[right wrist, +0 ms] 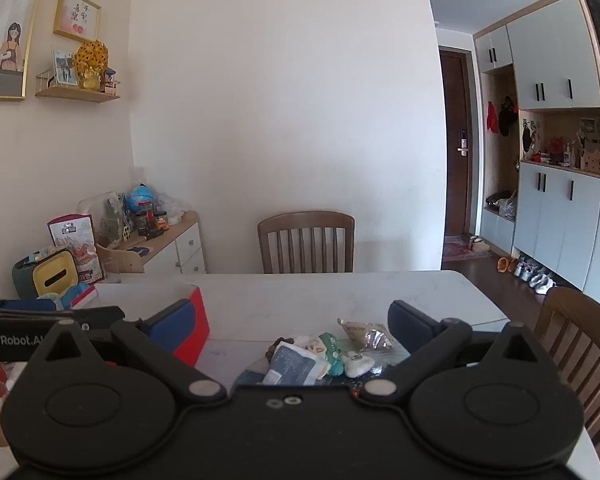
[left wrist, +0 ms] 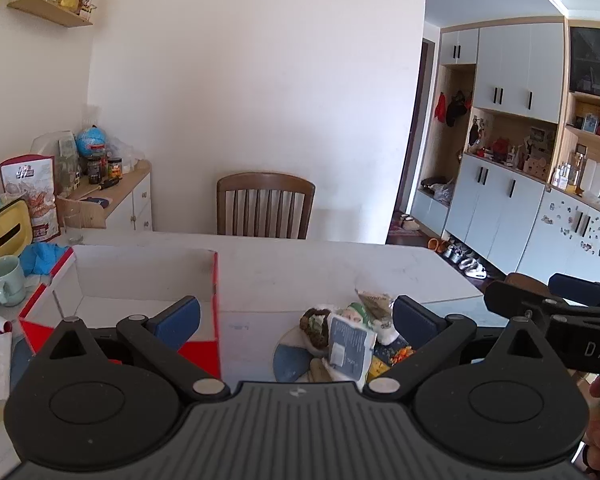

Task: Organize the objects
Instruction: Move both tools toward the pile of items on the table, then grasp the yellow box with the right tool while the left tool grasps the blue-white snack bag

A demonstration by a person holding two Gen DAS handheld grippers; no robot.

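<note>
A pile of small packets and soft items (left wrist: 340, 340) lies on the white table (left wrist: 300, 264), also in the right wrist view (right wrist: 320, 356). An open red-and-white cardboard box (left wrist: 140, 280) stands to its left, and its red corner shows in the right wrist view (right wrist: 198, 320). My left gripper (left wrist: 296, 320) is open and empty, held above the table between box and pile. My right gripper (right wrist: 296, 320) is open and empty, just short of the pile. Its body shows at the right of the left wrist view (left wrist: 560, 312).
A wooden chair (left wrist: 265, 205) stands at the table's far side, another at the right (right wrist: 580, 336). A pale green mug (left wrist: 6, 280), blue cloth (left wrist: 44, 258), yellow tissue box (left wrist: 8, 232) and snack bag (left wrist: 30, 192) crowd the table's left end. Cabinets (left wrist: 500, 200) line the right wall.
</note>
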